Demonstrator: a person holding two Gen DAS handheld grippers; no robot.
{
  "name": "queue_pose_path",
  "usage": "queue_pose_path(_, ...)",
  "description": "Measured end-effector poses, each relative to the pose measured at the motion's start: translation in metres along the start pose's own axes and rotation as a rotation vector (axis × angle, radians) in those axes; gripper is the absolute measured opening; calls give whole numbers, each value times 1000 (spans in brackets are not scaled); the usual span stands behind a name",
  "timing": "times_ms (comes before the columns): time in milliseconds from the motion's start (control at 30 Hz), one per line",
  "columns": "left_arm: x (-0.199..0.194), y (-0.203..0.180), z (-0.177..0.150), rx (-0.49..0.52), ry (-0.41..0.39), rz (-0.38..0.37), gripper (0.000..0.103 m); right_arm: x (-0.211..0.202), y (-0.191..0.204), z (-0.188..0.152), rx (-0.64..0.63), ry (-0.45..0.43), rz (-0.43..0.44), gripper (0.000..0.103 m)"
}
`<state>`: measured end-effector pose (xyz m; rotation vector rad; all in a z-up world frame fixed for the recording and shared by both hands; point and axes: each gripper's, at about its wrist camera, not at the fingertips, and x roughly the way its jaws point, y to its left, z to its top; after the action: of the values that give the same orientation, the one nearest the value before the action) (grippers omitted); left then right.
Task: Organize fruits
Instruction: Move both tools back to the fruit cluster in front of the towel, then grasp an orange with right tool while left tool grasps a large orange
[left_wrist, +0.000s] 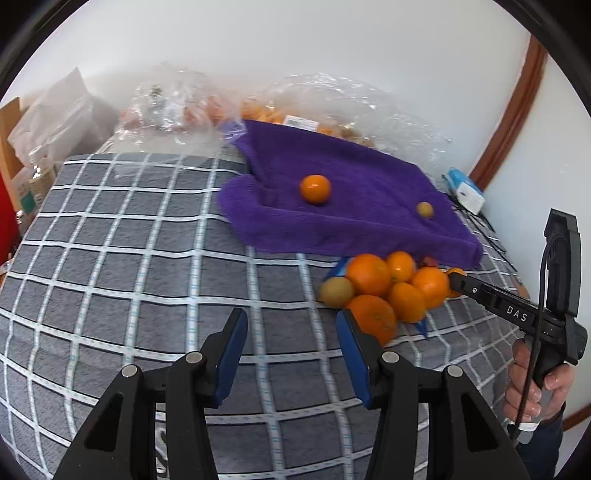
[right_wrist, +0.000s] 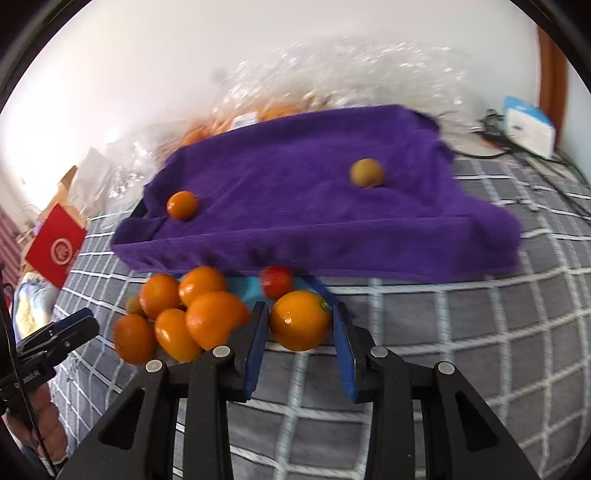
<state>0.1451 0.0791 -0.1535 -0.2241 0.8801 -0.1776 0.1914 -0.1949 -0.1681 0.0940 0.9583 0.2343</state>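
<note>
Broadly, a white wall (left_wrist: 332, 55) backs a surface spread with a grey checked cloth (left_wrist: 129, 277); whether a bed or a counter lies under it cannot be told. Crinkled clear plastic bags (left_wrist: 177, 110) holding orange fruit sit along the far edge at 12 o'clock. A purple towel (right_wrist: 314, 206) lies in front of them, carrying one small orange (right_wrist: 181, 205) at its 9 o'clock side and a greenish-brown fruit (right_wrist: 366, 172) toward 2 o'clock. A red box (right_wrist: 55, 251) stands off the surface at 9 o'clock in the right wrist view, and a white-and-blue box (right_wrist: 530, 127) with cables sits at 2 o'clock.

Just in front of the towel's near edge a pile of oranges (right_wrist: 184, 314) rests on the cloth, with a small red fruit (right_wrist: 276, 281) behind it.

The right gripper (right_wrist: 301, 325) reaches level along the surface, its blue pads either side of a single orange (right_wrist: 300, 325); whether they press it cannot be told. The left gripper (left_wrist: 291, 350) hovers with jaws wide and empty, the pile at its 2 o'clock.
</note>
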Motion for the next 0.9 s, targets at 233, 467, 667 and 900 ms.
queue_pose_path(233, 16, -29, 0, 39, 26, -90, 48, -12, -25, -19, -7, -1, -51, 35)
queue_pose_path(467, 36, -49, -7, 93, 51, -25, 48, -4, -25, -24, -28, -10, -56, 37)
queue_pose_path(667, 39, -50, -9, 113, 8, 5, 48, -5, -25, -25, -28, -27, -65, 35)
queue_pose_path(900, 34, -36, -9, 44, -14, -96, 39, -6, -27, -26, -16, -31, -50, 35)
